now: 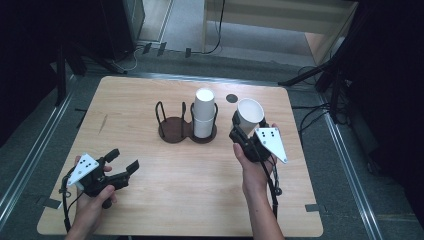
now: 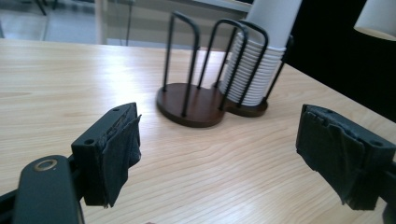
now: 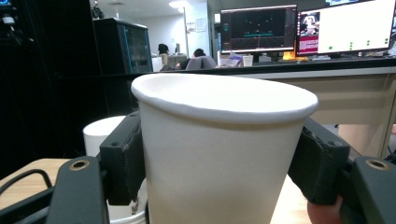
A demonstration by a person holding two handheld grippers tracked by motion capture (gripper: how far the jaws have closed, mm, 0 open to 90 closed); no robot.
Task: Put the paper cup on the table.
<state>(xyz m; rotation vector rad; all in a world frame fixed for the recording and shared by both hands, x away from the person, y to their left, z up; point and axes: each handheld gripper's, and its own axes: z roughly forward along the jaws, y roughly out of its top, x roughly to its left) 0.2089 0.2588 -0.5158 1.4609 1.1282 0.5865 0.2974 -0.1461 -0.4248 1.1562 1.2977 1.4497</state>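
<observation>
A dark two-ring wire cup holder (image 1: 186, 126) (image 2: 201, 100) stands mid-table. Its right ring holds a stack of white paper cups (image 1: 204, 114) (image 2: 261, 60); its left ring is empty. My right gripper (image 1: 243, 129) (image 3: 224, 158) is shut on a single white paper cup (image 1: 250, 112) (image 3: 219, 154), held mouth up and tilted, above the table just right of the holder. The stack's top (image 3: 100, 135) shows behind that cup. My left gripper (image 1: 121, 164) (image 2: 219, 149) is open over the front left of the table, nothing between its jaws.
The wooden table (image 1: 150, 200) has a small dark round hole (image 1: 231, 98) near its far edge. Black stands and cables surround the table on the floor. Monitors (image 3: 303, 30) sit on a far desk in the right gripper view.
</observation>
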